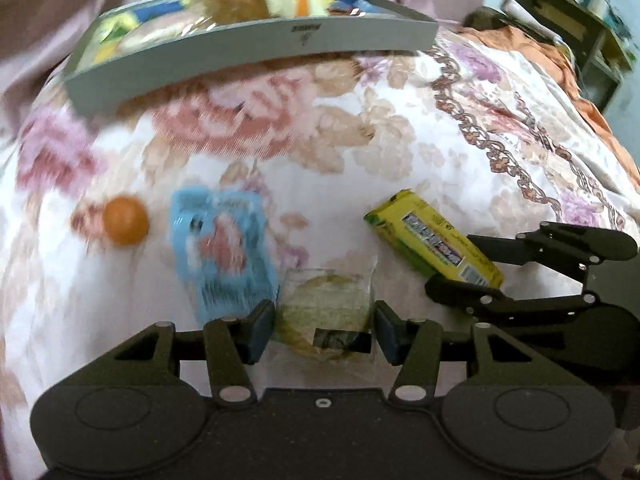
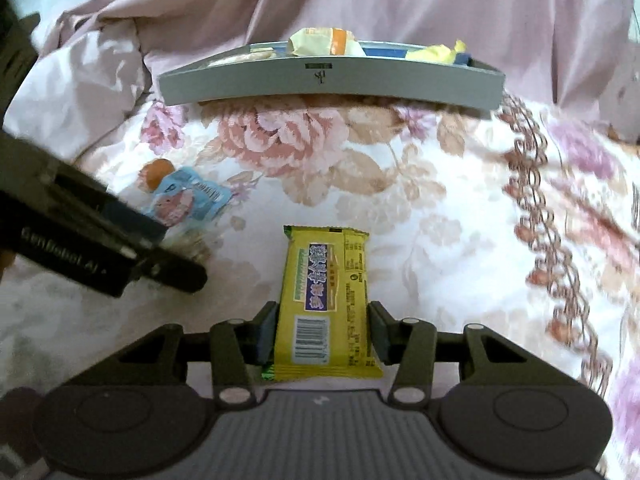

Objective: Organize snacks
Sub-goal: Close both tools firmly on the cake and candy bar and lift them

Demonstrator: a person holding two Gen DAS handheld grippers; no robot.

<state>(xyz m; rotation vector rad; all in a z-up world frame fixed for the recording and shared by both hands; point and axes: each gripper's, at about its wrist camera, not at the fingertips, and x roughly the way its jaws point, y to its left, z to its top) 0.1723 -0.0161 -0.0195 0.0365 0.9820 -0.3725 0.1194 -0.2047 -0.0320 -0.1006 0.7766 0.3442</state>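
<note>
On the flowery bed cover (image 2: 400,168), in front of the grey tray (image 2: 332,84), the right gripper (image 2: 322,334) holds the yellow snack bar (image 2: 326,300) in its fingers, and the left gripper (image 1: 325,332) squeezes a clear-wrapped round cake (image 1: 324,300) near the blue packet (image 1: 224,248) and orange ball (image 1: 125,220).

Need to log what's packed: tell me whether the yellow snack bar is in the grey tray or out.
Out. The yellow snack bar lies on the floral bedspread, short of the grey tray, between the right claw pads.

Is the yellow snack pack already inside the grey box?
No, the yellow pack lies on the floral cloth, between the right gripper's fingers.
</note>
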